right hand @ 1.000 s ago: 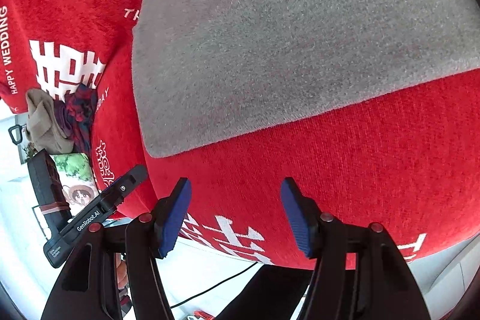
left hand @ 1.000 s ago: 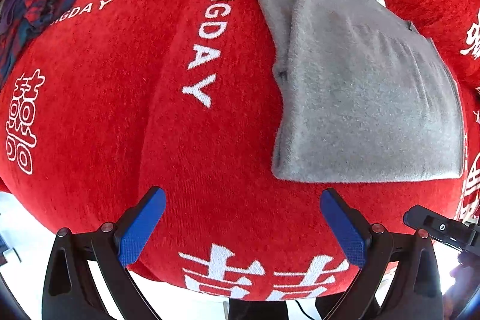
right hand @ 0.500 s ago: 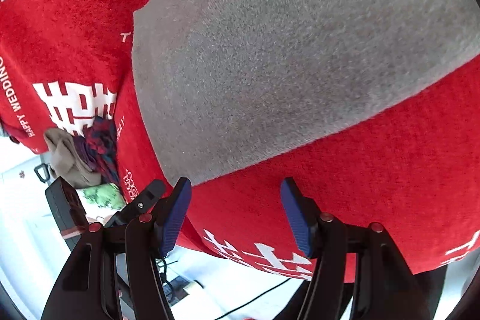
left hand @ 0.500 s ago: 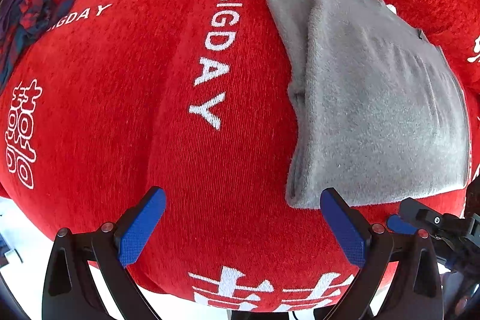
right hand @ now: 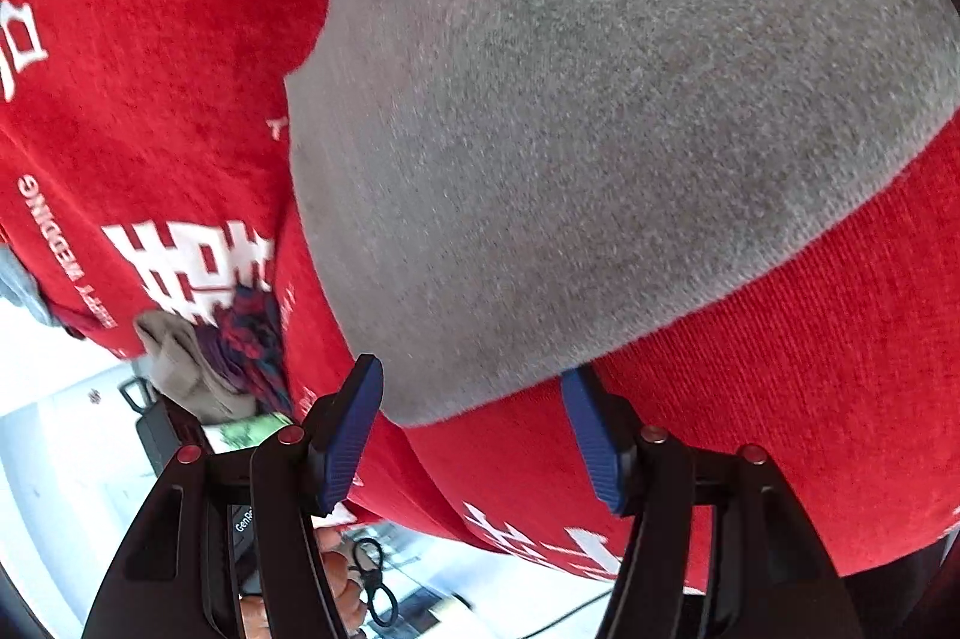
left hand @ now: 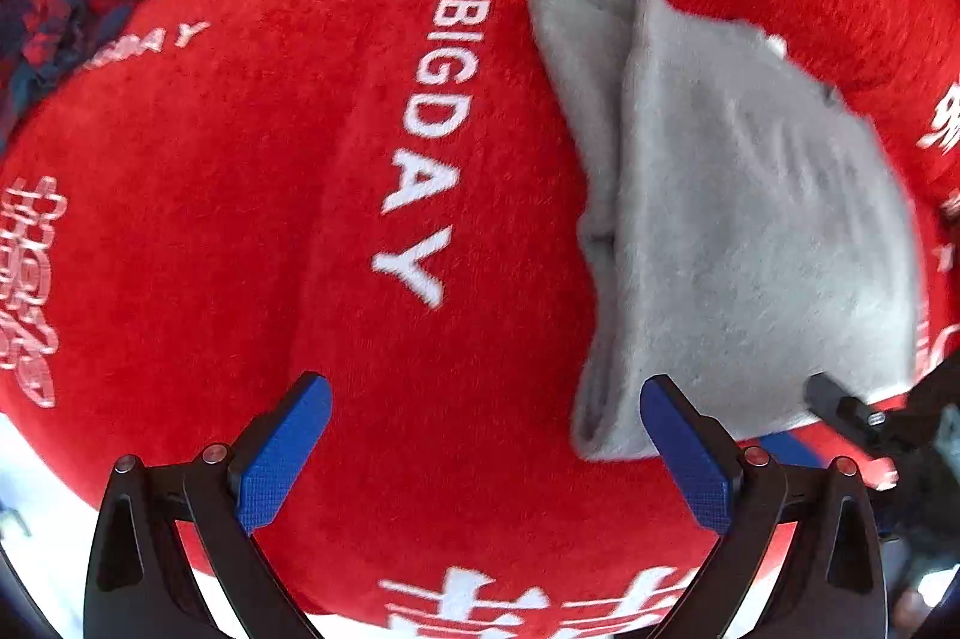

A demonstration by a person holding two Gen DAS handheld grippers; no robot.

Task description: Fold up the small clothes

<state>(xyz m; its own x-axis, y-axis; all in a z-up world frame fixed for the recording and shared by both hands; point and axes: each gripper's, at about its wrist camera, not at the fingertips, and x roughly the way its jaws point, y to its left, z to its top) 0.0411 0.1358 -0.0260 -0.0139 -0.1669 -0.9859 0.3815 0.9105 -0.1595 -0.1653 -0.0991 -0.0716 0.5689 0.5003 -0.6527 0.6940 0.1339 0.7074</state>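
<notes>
Gray folded cloth (left hand: 750, 231) lies flat on red printed blanket (left hand: 240, 219), at 2 o'clock in left wrist view. Left gripper (left hand: 486, 453) fingers wide apart, empty. Right gripper (right hand: 474, 435) fingers apart, straddling cloth's near corner, not clamped.

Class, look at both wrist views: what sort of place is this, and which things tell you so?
Probably a home or a home-like room, hedged: a plush red cloth with white wedding lettering covers the surface, a folded grey fleece garment lies on it, and a heap of small unfolded clothes waits at its edge.
</notes>
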